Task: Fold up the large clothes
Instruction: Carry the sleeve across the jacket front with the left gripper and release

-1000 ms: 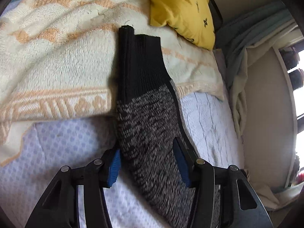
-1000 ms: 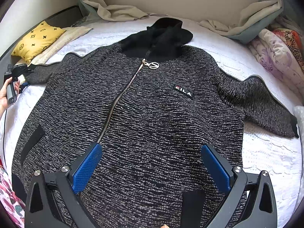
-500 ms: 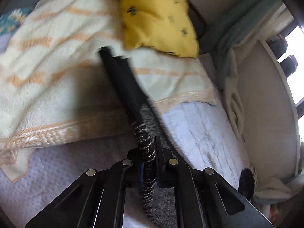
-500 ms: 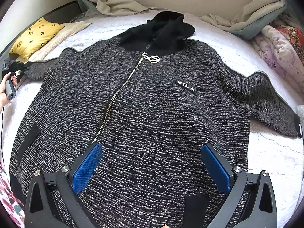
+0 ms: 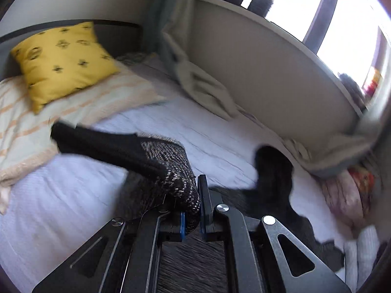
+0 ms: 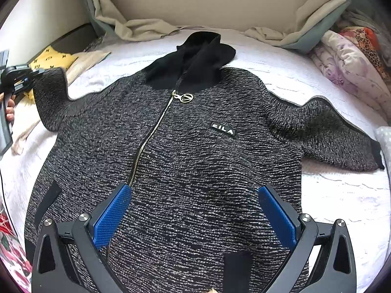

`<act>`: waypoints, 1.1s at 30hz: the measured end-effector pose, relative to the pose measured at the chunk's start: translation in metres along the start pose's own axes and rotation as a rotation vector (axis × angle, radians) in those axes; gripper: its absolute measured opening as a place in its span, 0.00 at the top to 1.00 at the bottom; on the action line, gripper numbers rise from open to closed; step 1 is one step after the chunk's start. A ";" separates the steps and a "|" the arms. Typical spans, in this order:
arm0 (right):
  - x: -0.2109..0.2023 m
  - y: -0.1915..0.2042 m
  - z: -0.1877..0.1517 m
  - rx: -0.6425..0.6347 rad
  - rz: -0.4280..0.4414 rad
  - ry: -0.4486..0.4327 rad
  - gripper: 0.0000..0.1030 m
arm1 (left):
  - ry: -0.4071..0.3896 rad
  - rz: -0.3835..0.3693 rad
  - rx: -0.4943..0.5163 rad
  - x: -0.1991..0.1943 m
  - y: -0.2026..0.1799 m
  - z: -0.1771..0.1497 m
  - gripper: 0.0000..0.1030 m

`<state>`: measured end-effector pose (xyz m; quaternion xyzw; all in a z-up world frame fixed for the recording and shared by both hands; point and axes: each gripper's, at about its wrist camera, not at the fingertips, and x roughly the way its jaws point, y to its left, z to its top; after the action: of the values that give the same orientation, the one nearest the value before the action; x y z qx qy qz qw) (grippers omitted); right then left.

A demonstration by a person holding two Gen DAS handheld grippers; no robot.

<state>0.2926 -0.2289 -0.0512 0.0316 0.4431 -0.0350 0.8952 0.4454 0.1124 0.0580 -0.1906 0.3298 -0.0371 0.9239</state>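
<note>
A large grey-and-black knit zip jacket [image 6: 195, 166] with a black hood [image 6: 195, 56] lies face up on the bed. My left gripper [image 5: 193, 210] is shut on the jacket's sleeve [image 5: 168, 168] and holds it lifted above the bed, black cuff [image 5: 80, 139] hanging out to the left. In the right wrist view that raised sleeve [image 6: 48, 92] and the left gripper [image 6: 14, 78] show at the far left. My right gripper [image 6: 195, 210] is open and empty, hovering over the jacket's lower front. The other sleeve [image 6: 330, 131] lies flat to the right.
A yellow cushion [image 5: 63, 58] rests on a cream striped blanket [image 5: 29, 122] at the bed's head. White bedspread [image 5: 61, 207] under the jacket. Beige sheets [image 6: 293, 24] are bunched along the wall. Folded floral bedding [image 6: 352, 68] lies at the right. A window sill [image 5: 268, 19] holds dark jars.
My left gripper closed on the sleeve, lifted it off the bed and swung toward the jacket body. The right gripper stayed open and nearly still over the jacket.
</note>
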 end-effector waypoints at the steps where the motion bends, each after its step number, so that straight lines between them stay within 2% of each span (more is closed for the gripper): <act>1: -0.001 -0.002 0.001 0.004 -0.002 -0.003 0.00 | 0.024 -0.022 0.021 0.002 -0.018 -0.008 0.89; 6: -0.004 -0.008 0.004 0.024 -0.005 -0.015 0.00 | 0.173 -0.159 0.075 0.024 -0.093 -0.062 0.89; 12: -0.006 -0.016 0.005 0.055 -0.004 -0.018 0.00 | 0.304 -0.172 0.158 0.050 -0.134 -0.131 0.89; 16: -0.006 -0.019 0.003 0.069 0.006 -0.010 0.00 | 0.390 -0.147 0.230 0.057 -0.150 -0.174 0.88; 21: -0.004 -0.026 0.001 0.101 0.034 0.012 0.00 | 0.434 -0.141 0.299 0.045 -0.155 -0.197 0.76; 24: 0.002 -0.028 0.001 0.118 0.037 0.032 0.00 | 0.459 -0.147 0.308 0.033 -0.149 -0.204 0.62; 26: 0.007 -0.028 0.000 0.123 0.039 0.049 0.00 | 0.477 -0.143 0.307 0.023 -0.141 -0.211 0.48; 29: 0.015 -0.028 -0.003 0.126 0.047 0.076 0.00 | 0.471 -0.104 0.315 0.007 -0.129 -0.214 0.34; 31: 0.022 -0.027 -0.005 0.136 0.073 0.110 0.00 | 0.466 -0.078 0.316 -0.003 -0.115 -0.214 0.29; 33: 0.033 -0.026 -0.009 0.158 0.115 0.160 0.00 | 0.461 -0.037 0.319 -0.011 -0.099 -0.215 0.27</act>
<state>0.3031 -0.2555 -0.0832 0.1303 0.5063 -0.0157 0.8523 0.3082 -0.0476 -0.0504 -0.0352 0.5176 -0.1476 0.8421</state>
